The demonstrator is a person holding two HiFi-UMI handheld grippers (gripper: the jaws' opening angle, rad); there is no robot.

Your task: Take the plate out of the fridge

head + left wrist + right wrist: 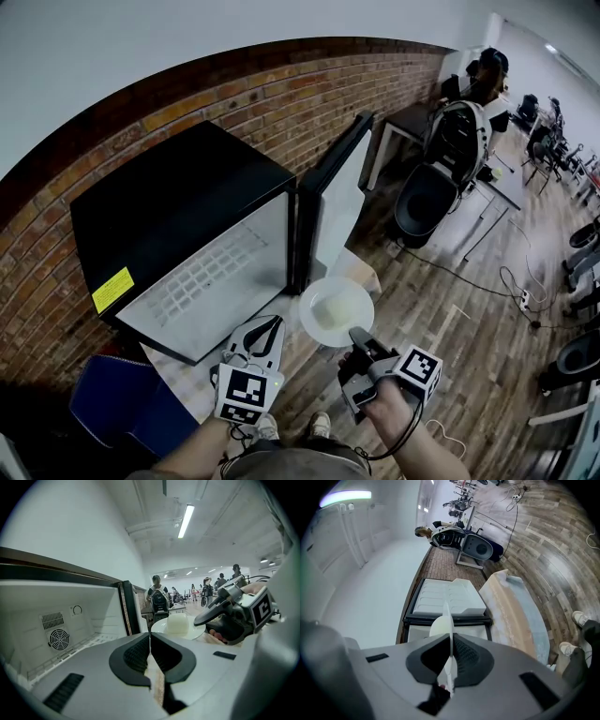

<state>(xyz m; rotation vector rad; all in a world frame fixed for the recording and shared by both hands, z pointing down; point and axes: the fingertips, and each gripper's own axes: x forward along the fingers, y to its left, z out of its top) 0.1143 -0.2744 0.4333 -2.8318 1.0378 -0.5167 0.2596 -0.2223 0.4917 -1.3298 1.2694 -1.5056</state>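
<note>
the plate is held in the air outside the black fridge, in front of its open compartment and just beside the lower edge of the open door, above the front edge of the pale surface on which the fridge is stood. a pale block is carried on the plate. the near rim of the plate is clamped between the jaws of the right gripper; in the right gripper view the plate is seen edge-on as a thin white line running straight down the middle of the closed jaws of the right gripper, with the fridge door seen beyond it. the left gripper is held just to the left of the plate and apart from it. in the left gripper view its jaws are pressed together with nothing between them, and the plate with the block is seen ahead and slightly to the right, beyond the jaw tips.
</note>
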